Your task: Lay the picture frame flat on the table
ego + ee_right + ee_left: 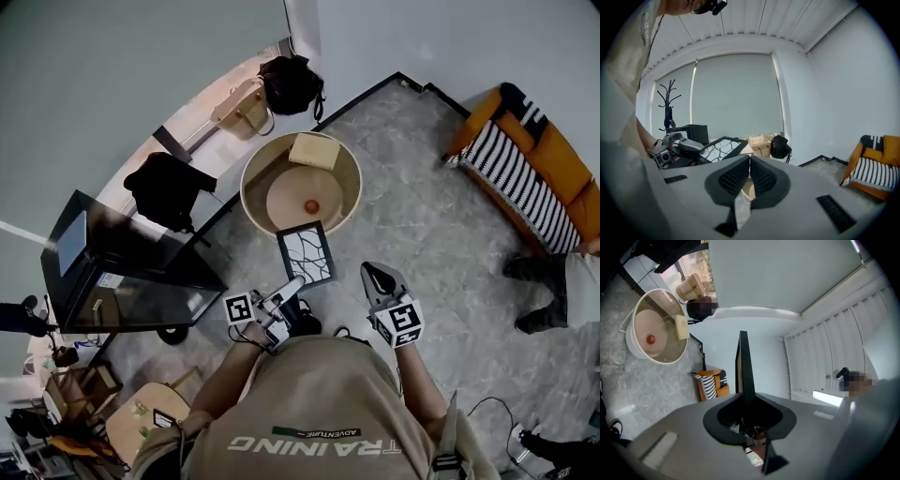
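Note:
The picture frame [306,253] is black with a white branch-pattern picture. It hangs in the air just in front of the round wooden table [349,178]. My left gripper [294,285] is shut on its near lower corner. In the left gripper view the frame [743,363] stands edge-on, rising out from between the jaws of the left gripper [745,405]. My right gripper [375,275] is to the right of the frame, apart from it and shut with nothing in it. In the right gripper view its ribbed jaws [749,164] meet, and the frame [723,146] shows tilted at the left.
On the table lie a tan box [314,150] and a small red thing [311,206]. A black cabinet [122,272] stands left, and a bag [291,84] and basket [239,108] sit by the wall. An orange striped sofa [530,159] and someone's feet [539,281] are right.

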Demonstrator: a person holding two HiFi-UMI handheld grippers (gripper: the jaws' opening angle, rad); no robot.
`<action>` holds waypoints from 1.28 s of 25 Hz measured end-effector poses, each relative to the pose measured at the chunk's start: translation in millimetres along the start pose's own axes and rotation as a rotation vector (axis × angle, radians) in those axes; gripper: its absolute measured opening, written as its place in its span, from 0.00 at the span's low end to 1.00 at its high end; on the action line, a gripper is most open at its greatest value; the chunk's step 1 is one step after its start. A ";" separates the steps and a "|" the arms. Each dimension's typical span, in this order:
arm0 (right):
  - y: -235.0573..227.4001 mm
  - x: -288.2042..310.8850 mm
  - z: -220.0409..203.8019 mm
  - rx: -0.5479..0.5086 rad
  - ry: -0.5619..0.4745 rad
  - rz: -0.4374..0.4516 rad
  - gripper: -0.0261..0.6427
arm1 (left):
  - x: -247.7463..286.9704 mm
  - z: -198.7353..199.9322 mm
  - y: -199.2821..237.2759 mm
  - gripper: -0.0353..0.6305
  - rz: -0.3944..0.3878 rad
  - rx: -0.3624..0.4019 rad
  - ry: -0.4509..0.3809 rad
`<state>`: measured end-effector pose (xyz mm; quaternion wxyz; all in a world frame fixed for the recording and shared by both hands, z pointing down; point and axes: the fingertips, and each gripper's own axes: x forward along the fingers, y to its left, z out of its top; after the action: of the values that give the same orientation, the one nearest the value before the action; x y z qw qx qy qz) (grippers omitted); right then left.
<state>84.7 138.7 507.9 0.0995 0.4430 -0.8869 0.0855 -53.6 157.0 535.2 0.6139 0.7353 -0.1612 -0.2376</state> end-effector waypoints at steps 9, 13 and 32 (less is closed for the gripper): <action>-9.4 66.8 27.4 -0.026 -0.002 -0.047 0.05 | 9.0 60.8 21.4 0.14 -0.012 -0.032 0.059; -8.3 84.2 20.2 0.006 0.046 -0.058 0.05 | 13.2 77.6 27.3 0.14 -0.026 -0.038 0.091; -125.3 212.8 41.7 -0.003 0.015 0.085 0.05 | 111.2 168.9 76.5 0.14 0.046 -0.073 0.047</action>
<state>56.0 -109.2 529.2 0.1029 0.4044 -0.9042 0.0915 -49.0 -56.3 570.7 0.6491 0.7140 -0.1546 -0.2117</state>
